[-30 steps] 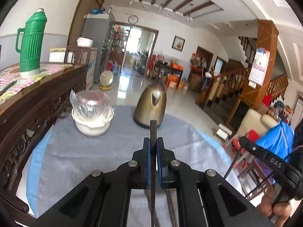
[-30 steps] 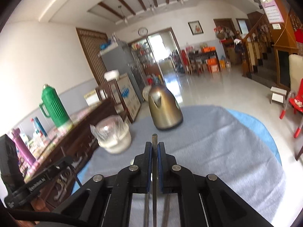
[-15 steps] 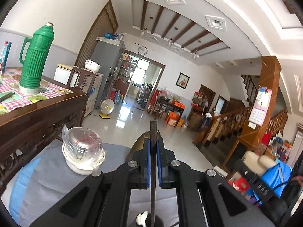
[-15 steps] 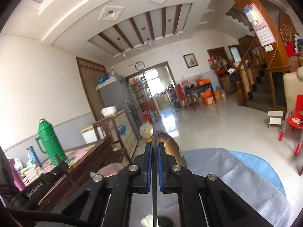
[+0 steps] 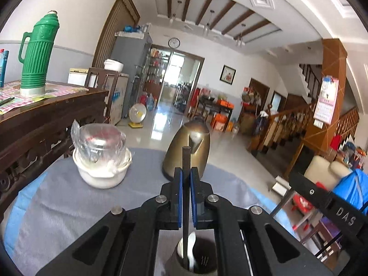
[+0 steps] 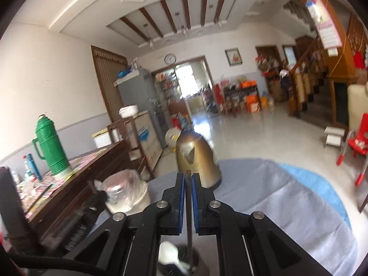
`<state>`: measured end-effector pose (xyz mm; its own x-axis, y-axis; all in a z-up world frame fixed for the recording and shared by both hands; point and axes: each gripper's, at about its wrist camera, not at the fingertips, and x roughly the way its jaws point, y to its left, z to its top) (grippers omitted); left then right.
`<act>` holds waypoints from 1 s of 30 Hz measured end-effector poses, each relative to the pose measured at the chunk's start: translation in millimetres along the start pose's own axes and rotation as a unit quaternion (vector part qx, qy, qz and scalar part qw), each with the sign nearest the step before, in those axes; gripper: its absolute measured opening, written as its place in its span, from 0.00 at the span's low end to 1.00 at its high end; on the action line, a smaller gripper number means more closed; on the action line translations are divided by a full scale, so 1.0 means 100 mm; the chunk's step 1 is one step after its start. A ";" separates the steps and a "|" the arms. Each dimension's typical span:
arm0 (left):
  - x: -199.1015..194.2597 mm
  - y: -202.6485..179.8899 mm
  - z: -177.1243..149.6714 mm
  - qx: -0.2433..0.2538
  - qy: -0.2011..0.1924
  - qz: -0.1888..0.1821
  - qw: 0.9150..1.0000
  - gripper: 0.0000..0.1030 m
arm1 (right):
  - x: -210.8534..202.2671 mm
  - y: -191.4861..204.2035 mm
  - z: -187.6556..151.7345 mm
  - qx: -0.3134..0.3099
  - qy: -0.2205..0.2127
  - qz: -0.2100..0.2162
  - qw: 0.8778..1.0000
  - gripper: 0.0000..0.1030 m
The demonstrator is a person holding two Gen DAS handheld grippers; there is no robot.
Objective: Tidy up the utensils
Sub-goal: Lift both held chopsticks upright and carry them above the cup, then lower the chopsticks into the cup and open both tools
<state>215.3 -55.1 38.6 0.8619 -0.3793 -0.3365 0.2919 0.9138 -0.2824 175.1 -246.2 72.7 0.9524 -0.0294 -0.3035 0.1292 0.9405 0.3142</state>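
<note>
Chopsticks are coming down into the dark round metal utensil cup [image 5: 197, 256] nearest you, beside a white plastic spoon [image 5: 189, 248]. Your left hand-held gripper [image 5: 185, 197] is clamping a dark slender chopstick [image 5: 185, 184]; your right hand-held gripper [image 6: 188, 200] is pinching a thinner one [image 6: 188, 225]. A second ago both were hovering over bare grey cloth on the bench [image 5: 69, 207]; insertion looks imminent. Farther off, a brass-coloured kettle [image 5: 191, 149] is standing.

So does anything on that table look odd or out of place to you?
Nothing spilled or broken. One oddity: the white bowl beside the brass-coloured kettle has a clear plastic bag bulging out of it. Each claw grips a dark stick standing over a cup with a white spoon.
</note>
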 end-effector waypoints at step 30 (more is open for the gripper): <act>-1.75 -0.12 -0.94 0.118 0.117 0.133 0.977 0.76 | -1.44 -0.58 -0.88 0.075 0.099 0.005 0.992 0.35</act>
<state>21.9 -13.2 16.7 0.8097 -0.1211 -0.5742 0.1812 0.9823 0.0484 6.2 -266.4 19.2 0.8828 0.0598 -0.4659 0.1745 0.8791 0.4435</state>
